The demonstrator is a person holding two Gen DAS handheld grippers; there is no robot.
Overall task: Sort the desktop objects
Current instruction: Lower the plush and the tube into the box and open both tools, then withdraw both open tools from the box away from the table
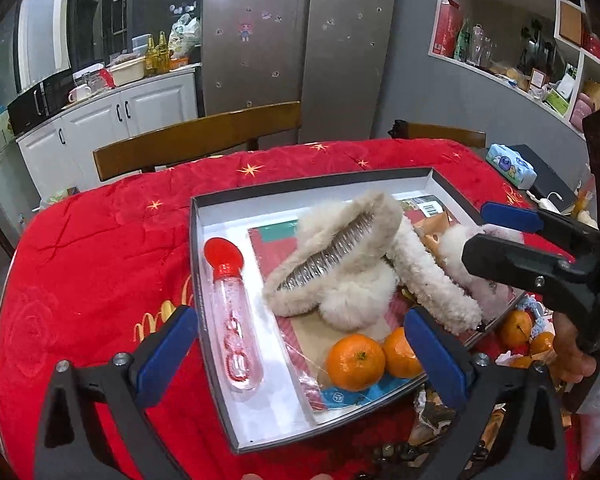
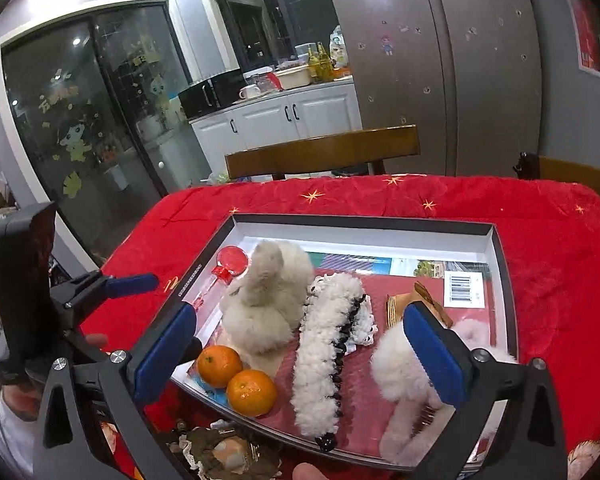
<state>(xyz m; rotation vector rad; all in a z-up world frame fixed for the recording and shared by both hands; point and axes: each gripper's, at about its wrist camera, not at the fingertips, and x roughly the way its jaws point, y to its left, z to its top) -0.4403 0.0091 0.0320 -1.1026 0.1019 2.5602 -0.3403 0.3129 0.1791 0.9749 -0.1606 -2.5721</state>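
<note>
Left tool (image 1: 300, 356) and right tool (image 2: 300, 354) both hanging above table, jaws spread wide, gripping nothing. Two orange tangerines (image 2: 236, 378), fluffy cream hair claws (image 2: 326, 354) and clear red-capped tube (image 1: 236, 320) lying gathered in shallow grey-rimmed white box (image 2: 364, 222), likely being sorted there.

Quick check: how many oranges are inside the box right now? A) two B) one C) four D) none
A: two oranges sit side by side at the near corner of the box, next to the fluffy hair clip; other oranges lie outside it.
</note>
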